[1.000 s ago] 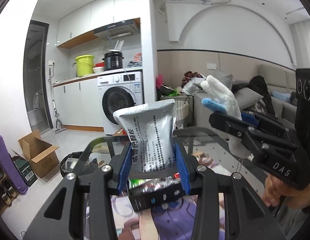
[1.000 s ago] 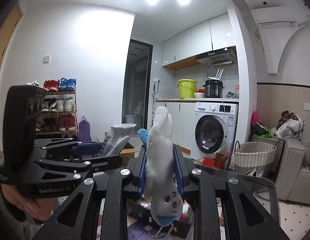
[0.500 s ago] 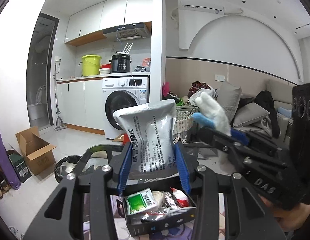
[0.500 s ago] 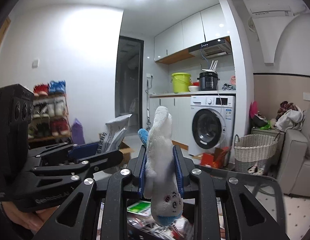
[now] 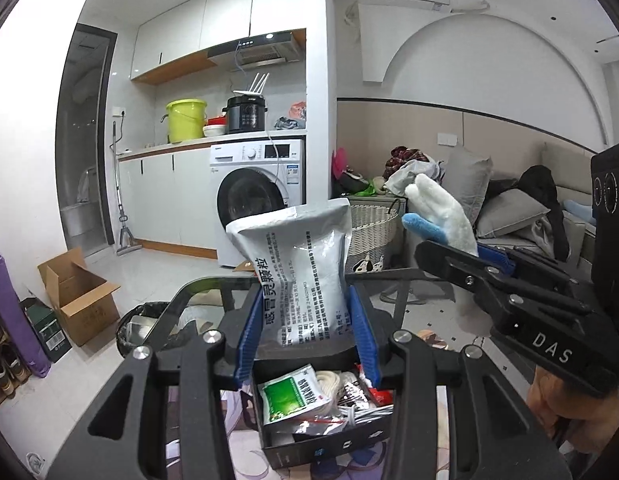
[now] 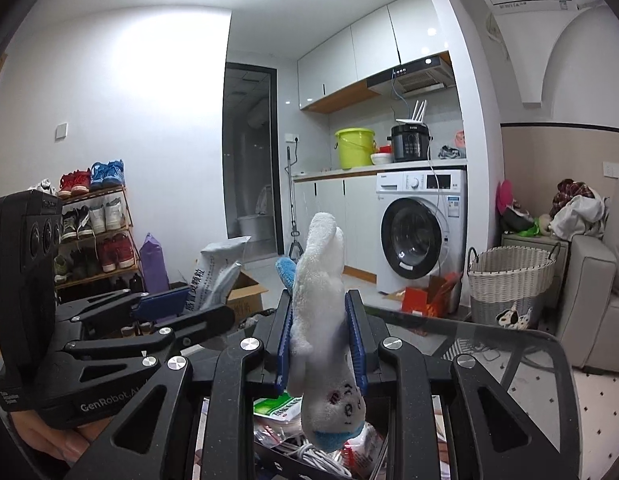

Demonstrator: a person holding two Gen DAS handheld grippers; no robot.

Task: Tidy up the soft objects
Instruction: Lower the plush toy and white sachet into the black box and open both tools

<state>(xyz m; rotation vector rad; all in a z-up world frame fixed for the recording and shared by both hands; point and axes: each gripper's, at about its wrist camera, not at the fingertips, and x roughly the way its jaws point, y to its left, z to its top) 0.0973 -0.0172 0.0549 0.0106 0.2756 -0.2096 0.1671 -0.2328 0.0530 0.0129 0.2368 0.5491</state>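
The left tongs (image 5: 305, 336) pinch a grey printed foil pouch (image 5: 297, 268), upright. The right tongs (image 6: 321, 340), nearly shut, squeeze a white plush toy with blue trim (image 6: 321, 320). Both hang over the full black box (image 5: 329, 436) at 6 o'clock; a release off-centre could drop either onto the glass counter (image 6: 489, 344).

The black box (image 5: 329, 436) front is cut off by the gripper frame

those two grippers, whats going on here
A person holds a gripper in each hand above a black box of small packets and cords. The left gripper is shut on a silver medicine pouch, and the right gripper is shut on a white and blue plush toy. Neither item is in the box yet.
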